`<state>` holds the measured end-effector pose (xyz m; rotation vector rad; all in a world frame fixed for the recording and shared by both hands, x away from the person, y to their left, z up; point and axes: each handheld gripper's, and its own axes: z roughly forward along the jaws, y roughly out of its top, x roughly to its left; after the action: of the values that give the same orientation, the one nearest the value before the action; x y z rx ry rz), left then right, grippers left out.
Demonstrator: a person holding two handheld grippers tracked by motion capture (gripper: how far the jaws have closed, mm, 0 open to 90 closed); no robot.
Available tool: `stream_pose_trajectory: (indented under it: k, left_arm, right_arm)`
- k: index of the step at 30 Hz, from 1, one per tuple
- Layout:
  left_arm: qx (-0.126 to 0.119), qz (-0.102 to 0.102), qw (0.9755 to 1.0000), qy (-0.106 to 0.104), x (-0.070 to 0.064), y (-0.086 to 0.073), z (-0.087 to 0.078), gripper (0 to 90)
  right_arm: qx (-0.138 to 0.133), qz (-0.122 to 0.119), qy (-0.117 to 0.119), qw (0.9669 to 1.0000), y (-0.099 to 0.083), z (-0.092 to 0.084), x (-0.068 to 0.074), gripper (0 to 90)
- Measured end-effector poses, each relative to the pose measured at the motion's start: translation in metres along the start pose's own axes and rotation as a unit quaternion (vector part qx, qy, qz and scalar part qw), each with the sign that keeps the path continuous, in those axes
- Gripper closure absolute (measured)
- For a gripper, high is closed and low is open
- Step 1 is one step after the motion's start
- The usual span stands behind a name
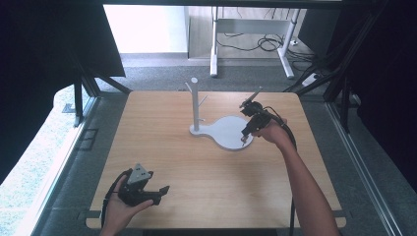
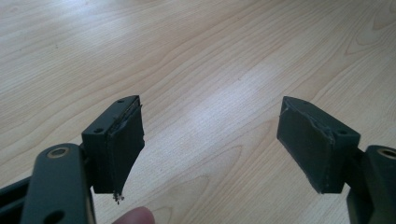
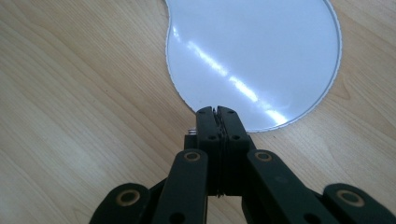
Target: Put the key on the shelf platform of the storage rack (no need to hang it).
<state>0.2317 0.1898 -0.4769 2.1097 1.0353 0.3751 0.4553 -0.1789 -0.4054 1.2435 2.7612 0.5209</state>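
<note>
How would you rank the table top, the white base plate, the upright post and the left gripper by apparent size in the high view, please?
1. Table top, by far.
2. White base plate.
3. Left gripper and upright post: too alike to rank, and the gripper is nearer the camera.

Wood, glossy white plastic and matt black jaws

You work on a table [image 1: 206,182] of pale wood with a smooth, slightly shiny grain. The white stand [image 1: 227,132] looks like glossy plastic; its base [image 3: 261,51] reflects light in bright streaks. Your left gripper [image 2: 210,140] has matt black pads [image 2: 123,144], rough and frayed at the edges. Your right gripper [image 3: 218,112] looks like matt black plastic.
</note>
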Motion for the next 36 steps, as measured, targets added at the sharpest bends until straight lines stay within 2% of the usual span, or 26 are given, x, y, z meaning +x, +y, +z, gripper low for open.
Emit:
stream_pose_trajectory:
  k: [13,30,36]
  left_arm:
    - [-0.001,0.001,1.0,-0.001,0.0,0.0,0.0,23.2]
    - [-0.001,-0.001,1.0,-0.002,0.0,0.0,0.0,23.2]
    - [-0.001,0.0,1.0,-0.003,0.0,0.0,0.0,23.2]
  right_arm:
    - [0.002,0.015,0.004,0.9999,0.01,0.01,-0.007,89.7]
    - [-0.009,0.027,0.003,0.9996,0.027,0.012,-0.015,89.6]
    - [-0.005,0.031,0.0,0.9995,0.034,0.014,-0.018,89.7]
